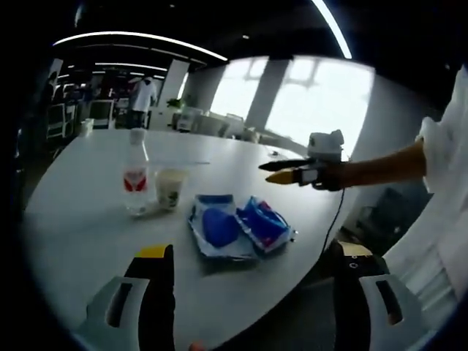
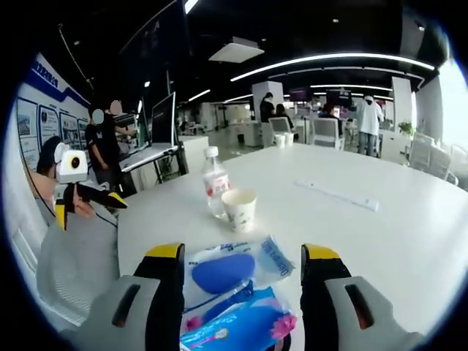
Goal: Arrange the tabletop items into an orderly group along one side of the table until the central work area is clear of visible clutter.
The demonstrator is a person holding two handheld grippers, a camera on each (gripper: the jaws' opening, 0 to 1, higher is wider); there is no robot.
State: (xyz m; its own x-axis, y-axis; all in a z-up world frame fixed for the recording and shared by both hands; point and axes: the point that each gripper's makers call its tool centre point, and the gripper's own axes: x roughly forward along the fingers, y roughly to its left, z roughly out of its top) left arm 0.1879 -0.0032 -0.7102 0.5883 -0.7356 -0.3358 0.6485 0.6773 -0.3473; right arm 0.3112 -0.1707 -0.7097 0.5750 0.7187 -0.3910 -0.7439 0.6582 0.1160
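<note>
Open-plan office under long curved ceiling light strips, with desks, monitors, standing people and bright windows beyond. Broad white table (image 2: pixel 409 219), smooth, matte and round-edged, with a thin pale strip (image 2: pixel 336 195) lying flat on the far side. Near the table's edge, two glossy plastic packets side by side and touching: a clear-and-white packet (image 1: pixel 216 230) with a dark blue oval inside, and a crinkled bright blue packet (image 1: pixel 263 223) with pink print. Just behind them, a clear plastic water bottle (image 1: pixel 135 179) with white cap and red label, upright, next to a pale paper cup (image 1: pixel 170 188) with a printed pattern, also upright. Left gripper (image 1: pixel 256 270) held low over the table edge, yellow-tipped black jaws set wide apart and gripping nothing, packets ahead between them. Right gripper (image 2: pixel 241 270) lowered over the packets, jaws spread wide on either side of the two packets, not closed on them; seen from the left gripper view, the right gripper reaching in level above the table from a bare forearm and white sleeve.
</note>
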